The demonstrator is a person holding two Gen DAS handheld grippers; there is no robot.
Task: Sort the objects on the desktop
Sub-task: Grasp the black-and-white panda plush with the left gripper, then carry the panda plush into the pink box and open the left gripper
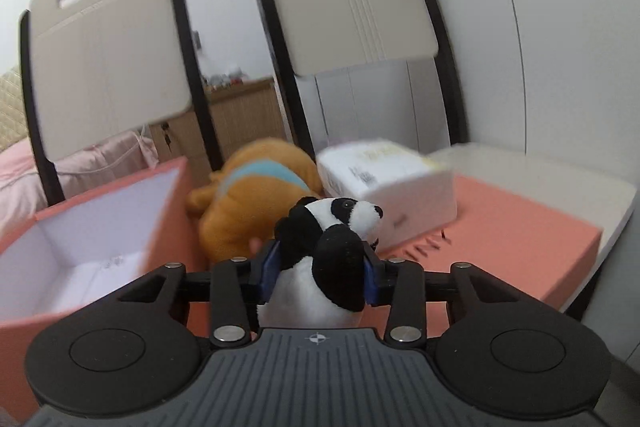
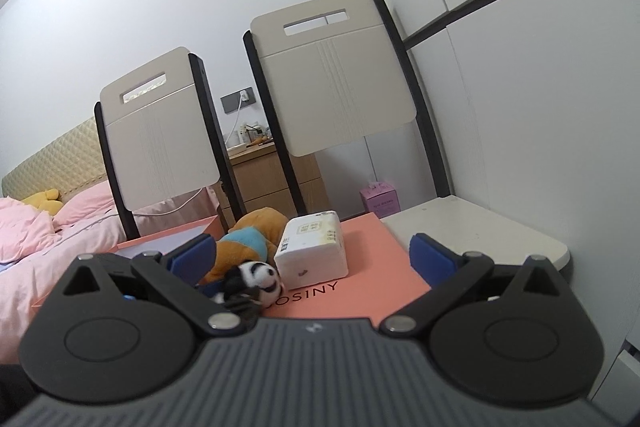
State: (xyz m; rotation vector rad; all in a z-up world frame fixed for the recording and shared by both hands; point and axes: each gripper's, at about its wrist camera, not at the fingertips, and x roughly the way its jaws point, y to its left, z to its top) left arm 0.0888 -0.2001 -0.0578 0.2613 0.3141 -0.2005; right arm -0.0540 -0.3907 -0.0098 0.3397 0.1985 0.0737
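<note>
My left gripper (image 1: 320,269) is shut on a small black-and-white panda plush (image 1: 334,247) and holds it above the salmon lid (image 1: 520,239). An orange plush with a blue band (image 1: 256,187) lies just behind it. A white tissue pack (image 1: 396,183) sits to the right of the orange plush. An open salmon box with a white inside (image 1: 92,247) stands at the left. My right gripper (image 2: 314,259) is open and empty, back from the objects. In the right wrist view the panda (image 2: 256,281), the orange plush (image 2: 248,239) and the tissue pack (image 2: 314,247) lie ahead.
The salmon lid (image 2: 368,267) rests on a white table (image 2: 480,231). Two chairs with beige backs (image 2: 332,75) stand behind the table. A bed with pink bedding (image 2: 48,239) is at the left. A wooden cabinet (image 2: 276,179) stands behind the chairs.
</note>
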